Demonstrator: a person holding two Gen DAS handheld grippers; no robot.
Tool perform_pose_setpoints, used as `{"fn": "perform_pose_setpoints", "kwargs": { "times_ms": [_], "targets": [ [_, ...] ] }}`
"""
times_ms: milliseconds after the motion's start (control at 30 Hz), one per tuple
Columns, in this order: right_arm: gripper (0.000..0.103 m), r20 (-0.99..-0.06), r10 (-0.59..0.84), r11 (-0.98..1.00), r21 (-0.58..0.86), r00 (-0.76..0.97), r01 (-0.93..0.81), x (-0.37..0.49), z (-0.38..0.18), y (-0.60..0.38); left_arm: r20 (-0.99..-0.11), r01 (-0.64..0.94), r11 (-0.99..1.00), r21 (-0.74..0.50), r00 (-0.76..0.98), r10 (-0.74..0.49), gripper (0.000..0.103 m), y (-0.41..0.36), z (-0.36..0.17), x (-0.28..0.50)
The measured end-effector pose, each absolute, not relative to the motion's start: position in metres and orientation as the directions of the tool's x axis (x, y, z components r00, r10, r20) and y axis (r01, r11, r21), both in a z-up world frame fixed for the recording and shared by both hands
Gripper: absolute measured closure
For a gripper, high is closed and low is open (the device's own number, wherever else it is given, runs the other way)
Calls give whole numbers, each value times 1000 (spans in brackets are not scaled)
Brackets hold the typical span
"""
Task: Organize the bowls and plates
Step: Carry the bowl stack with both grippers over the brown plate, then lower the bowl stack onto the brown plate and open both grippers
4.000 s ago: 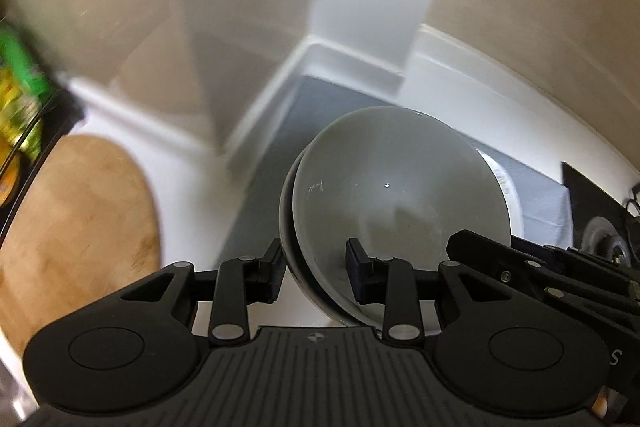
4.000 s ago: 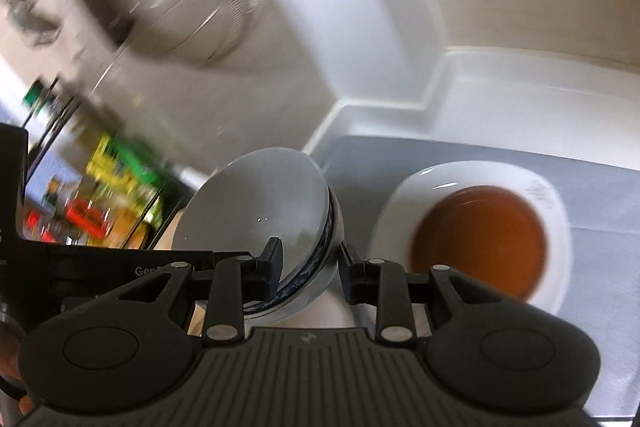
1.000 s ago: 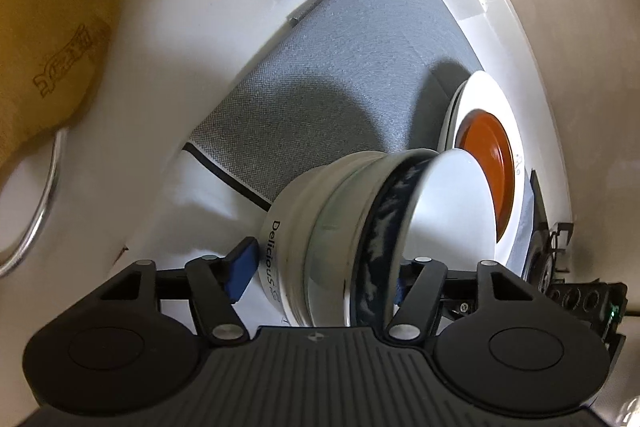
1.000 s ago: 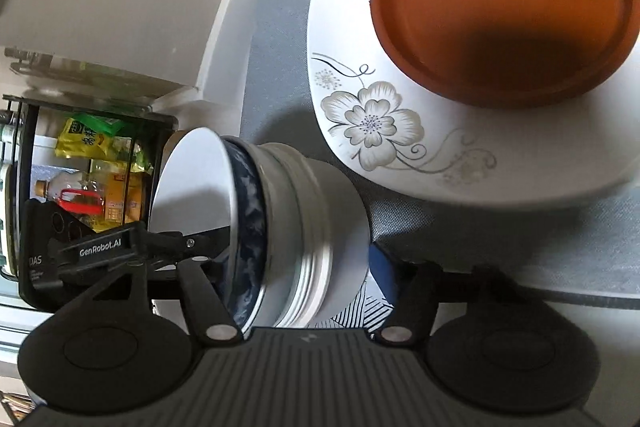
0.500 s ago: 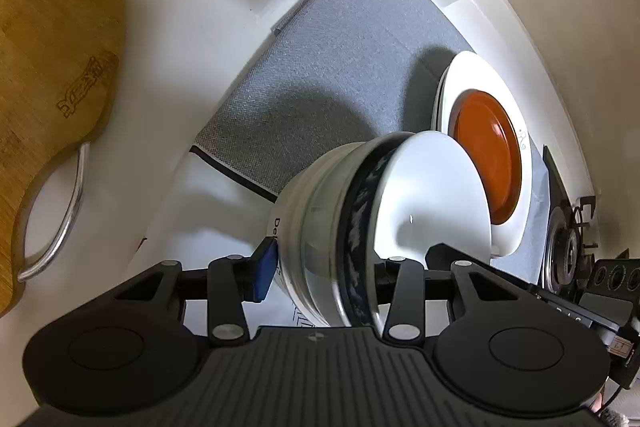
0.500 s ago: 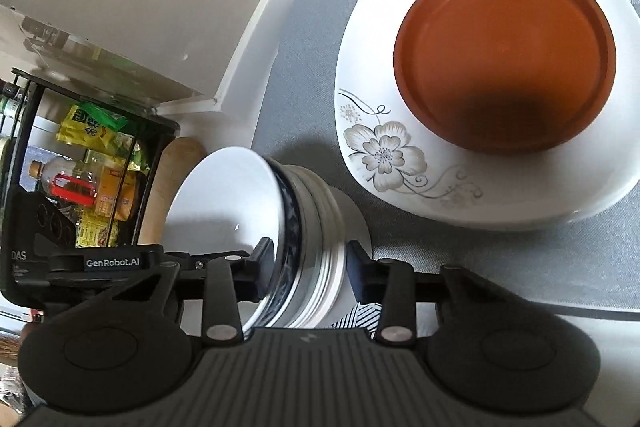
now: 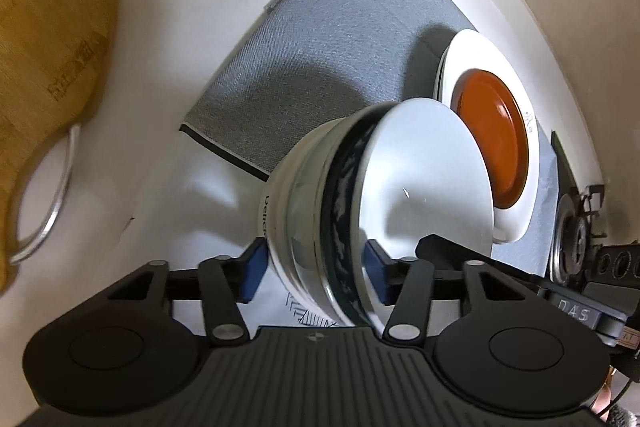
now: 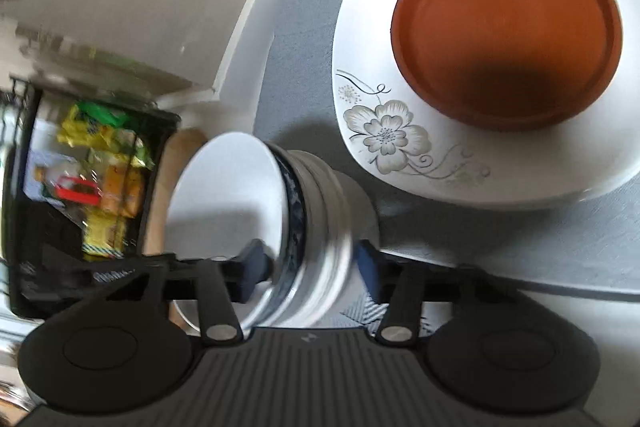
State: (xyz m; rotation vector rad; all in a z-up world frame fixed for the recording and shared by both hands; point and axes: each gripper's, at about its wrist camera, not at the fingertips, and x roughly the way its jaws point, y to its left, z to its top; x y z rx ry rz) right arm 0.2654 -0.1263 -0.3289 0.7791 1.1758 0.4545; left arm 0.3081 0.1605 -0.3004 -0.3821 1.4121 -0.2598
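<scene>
My left gripper [image 7: 314, 273] and right gripper [image 8: 310, 273] each straddle the nested bowl stack [image 7: 376, 203] from opposite sides, jaws spread wide with gaps showing at the pads, so I judge the stack set down, not clamped. It sits at the grey mat's [image 7: 320, 39] edge, just beside the floral plate [image 8: 400, 131] carrying the brown dish [image 8: 504, 27], grouping crockery together. White counter [image 7: 160, 75]; cutting board [image 7: 44, 19] left.

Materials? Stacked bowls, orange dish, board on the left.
Stacked bowls: likely glazed ceramic; glossy white with sharp highlights, one blue-patterned band. Orange dish: smooth, matte-satin, plastic or glazed clay, unclear. Board: wood or bamboo, visible grain, branded mark, metal loop handle.
</scene>
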Motion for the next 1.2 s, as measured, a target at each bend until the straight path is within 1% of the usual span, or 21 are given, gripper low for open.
{"fn": "perform_pose_setpoints", "kwargs": {
  "times_ms": [33, 100, 267, 667, 1200],
  "targets": [
    [56, -634, 691, 650, 755, 346, 85, 264, -328, -129, -909, -44, 915, -401, 145, -392, 55, 160, -298, 308],
    [56, -625, 698, 636, 765, 349, 99, 261, -328, -132, -910, -35, 917, -397, 144, -388, 56, 159, -296, 307],
    [56, -636, 684, 653, 752, 357, 86, 258, -320, -130, -914, -27, 923, -384, 156, -375, 56, 153, -291, 303],
    [56, -603, 669, 649, 759, 435, 53, 259, -279, -154, -899, 44, 926, -374, 226, -374, 55, 137, -246, 309],
    [56, -571, 582, 669, 741, 579, 58, 280, -228, -212, -869, 199, 911, -361, 282, -406, 54, 63, -190, 350]
  ]
}}
